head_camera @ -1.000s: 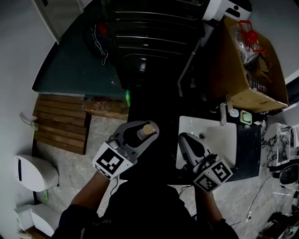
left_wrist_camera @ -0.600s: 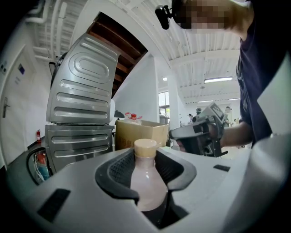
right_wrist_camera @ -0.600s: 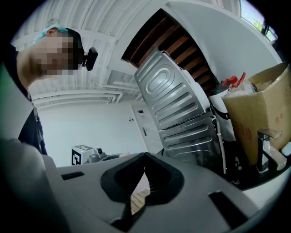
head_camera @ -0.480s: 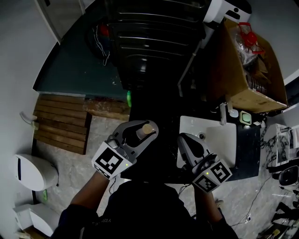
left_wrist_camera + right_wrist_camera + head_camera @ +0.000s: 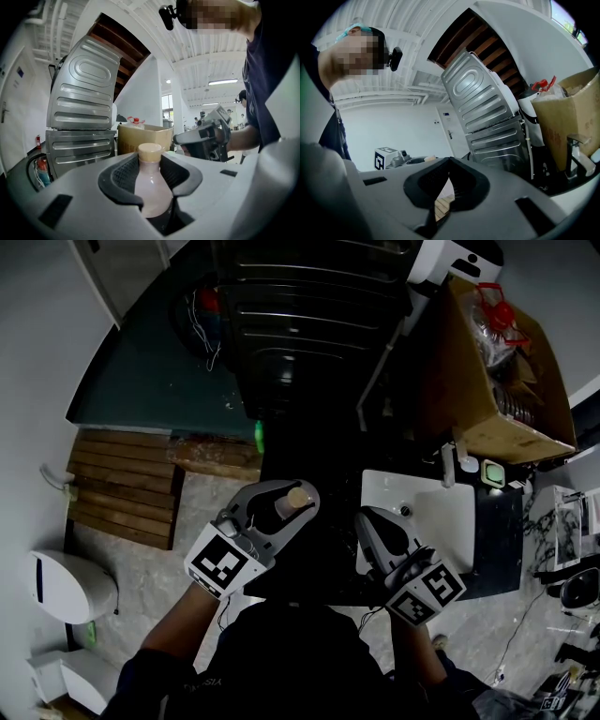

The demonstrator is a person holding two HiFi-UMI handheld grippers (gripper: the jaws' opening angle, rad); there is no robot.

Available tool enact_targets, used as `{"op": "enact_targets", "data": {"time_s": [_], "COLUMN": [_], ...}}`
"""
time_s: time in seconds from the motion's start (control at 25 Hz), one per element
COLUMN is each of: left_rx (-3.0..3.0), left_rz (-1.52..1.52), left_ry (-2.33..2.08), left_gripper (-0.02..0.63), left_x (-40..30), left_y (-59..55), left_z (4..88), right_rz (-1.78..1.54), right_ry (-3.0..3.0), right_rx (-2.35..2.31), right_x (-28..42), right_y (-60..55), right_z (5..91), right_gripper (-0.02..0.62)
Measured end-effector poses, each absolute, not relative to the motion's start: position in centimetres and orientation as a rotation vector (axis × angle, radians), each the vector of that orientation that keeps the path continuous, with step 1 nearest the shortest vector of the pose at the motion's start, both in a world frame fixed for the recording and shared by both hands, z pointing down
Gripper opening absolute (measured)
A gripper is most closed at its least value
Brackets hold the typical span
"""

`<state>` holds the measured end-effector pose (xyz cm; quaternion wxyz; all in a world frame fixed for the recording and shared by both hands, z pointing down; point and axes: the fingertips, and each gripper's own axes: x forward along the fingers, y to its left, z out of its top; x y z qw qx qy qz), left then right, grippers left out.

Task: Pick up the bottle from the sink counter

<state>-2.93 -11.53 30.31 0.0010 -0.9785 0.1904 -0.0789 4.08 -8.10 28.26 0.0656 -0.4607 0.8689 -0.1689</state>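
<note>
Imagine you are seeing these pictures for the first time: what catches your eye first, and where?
The pale bottle with its tan cap stands out, clamped between the left gripper's jaws at the head view's centre. Then the white sink by the shut, empty right gripper, and the cardboard box at upper right.

- A narrow dark gap lies between the left gripper (image 5: 289, 499), which holds the bottle (image 5: 151, 185), and the right gripper (image 5: 368, 520).
- A tall ribbed metal unit (image 5: 300, 329) stands ahead of both and closes the way forward.
- A full cardboard box (image 5: 506, 413) fills the counter to the unit's right.
- The sink (image 5: 448, 532) lies open beside the right gripper, with only a tap (image 5: 447, 468) at its far rim.
- Left of the left gripper the tiled floor (image 5: 183, 531) is open, edged by a low wooden pallet (image 5: 122, 488) and a white bin (image 5: 66, 587).
</note>
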Motion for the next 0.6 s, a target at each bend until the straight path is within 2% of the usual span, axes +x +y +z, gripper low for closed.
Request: {"op": "enact_targets", "data": {"time_s": [0.6], "left_rx": [-3.083], "left_rz": [-0.256], "left_ry": [0.584], "left_gripper": [0.141], "left_x": [-2.63], "left_y": [-11.49], "left_z": [30.62], "right_rz": [-0.506], "right_ry": [2.642], "right_rx": [-1.386], "right_x": [3.92], "right_y": [-8.13], "right_z": [28.57], "right_gripper": [0.020]}}
